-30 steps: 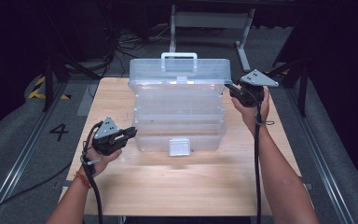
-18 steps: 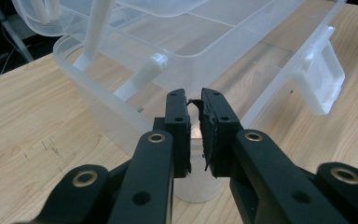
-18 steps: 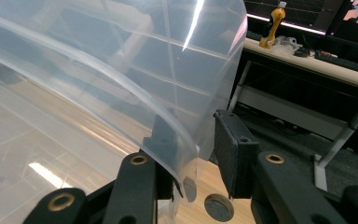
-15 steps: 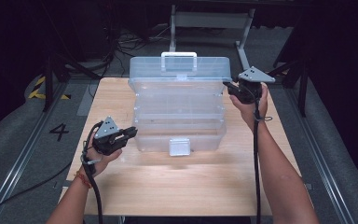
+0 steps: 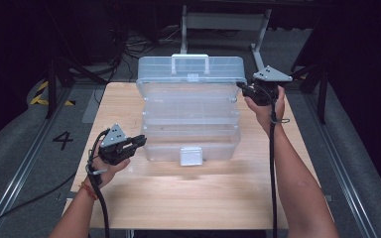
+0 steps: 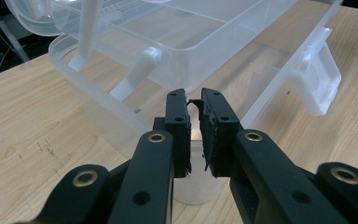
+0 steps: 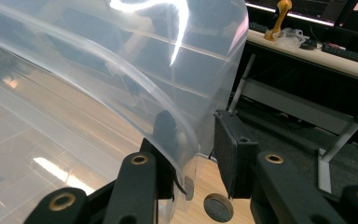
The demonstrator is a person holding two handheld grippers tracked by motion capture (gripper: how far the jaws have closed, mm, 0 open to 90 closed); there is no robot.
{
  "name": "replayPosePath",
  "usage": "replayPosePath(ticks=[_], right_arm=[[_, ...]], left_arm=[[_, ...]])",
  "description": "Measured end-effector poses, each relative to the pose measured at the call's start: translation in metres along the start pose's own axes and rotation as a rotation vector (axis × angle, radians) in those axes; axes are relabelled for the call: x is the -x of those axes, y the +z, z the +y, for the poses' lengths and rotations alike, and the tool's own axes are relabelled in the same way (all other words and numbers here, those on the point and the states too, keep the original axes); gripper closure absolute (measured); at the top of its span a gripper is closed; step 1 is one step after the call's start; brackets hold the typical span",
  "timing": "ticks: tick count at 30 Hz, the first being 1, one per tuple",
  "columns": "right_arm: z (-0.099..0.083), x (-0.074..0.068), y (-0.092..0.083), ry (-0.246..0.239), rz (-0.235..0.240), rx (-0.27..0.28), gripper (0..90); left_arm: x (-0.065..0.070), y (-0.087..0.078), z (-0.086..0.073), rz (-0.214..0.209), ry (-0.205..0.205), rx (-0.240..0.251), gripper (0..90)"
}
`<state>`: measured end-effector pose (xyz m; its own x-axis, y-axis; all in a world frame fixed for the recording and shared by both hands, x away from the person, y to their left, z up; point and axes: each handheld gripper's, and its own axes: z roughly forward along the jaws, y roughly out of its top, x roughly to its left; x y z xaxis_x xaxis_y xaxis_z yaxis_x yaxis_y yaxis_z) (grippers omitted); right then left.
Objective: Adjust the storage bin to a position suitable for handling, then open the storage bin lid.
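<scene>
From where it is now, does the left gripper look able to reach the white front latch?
Probably yes: the left gripper sits at the toolbox front-left corner, bare table alongside the latch.

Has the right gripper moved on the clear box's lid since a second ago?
Barely. In the high view the right gripper sits at the right end of the clear box's lid, at most a touch nearer the table's far edge. Its jaws straddle the lid's wall.

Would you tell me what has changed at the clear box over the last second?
Little: the right gripper shifted slightly at the raised lid, its jaws just opening a little around the lid's edge. The left gripper stayed shut by the clear tool box, which kept its place.
</scene>
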<state>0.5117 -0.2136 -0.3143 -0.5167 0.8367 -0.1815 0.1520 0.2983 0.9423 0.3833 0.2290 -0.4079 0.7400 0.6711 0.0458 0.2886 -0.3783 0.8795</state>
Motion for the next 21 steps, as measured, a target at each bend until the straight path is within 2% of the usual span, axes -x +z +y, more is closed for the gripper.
replayPosePath(ticks=[9,19,21], right_arm=[[0.003,0.002,0.002,0.012,0.005,-0.013,71.3],[0.004,0.005,0.004,0.014,0.016,-0.012,71.5],[0.004,0.005,0.005,0.016,0.016,-0.012,71.5]], left_arm=[[0.0,0.001,0.0,-0.005,0.003,-0.001,81.6],[0.003,-0.005,0.002,0.016,0.03,-0.015,75.9],[0.004,-0.009,0.003,0.033,0.043,-0.02,73.6]])
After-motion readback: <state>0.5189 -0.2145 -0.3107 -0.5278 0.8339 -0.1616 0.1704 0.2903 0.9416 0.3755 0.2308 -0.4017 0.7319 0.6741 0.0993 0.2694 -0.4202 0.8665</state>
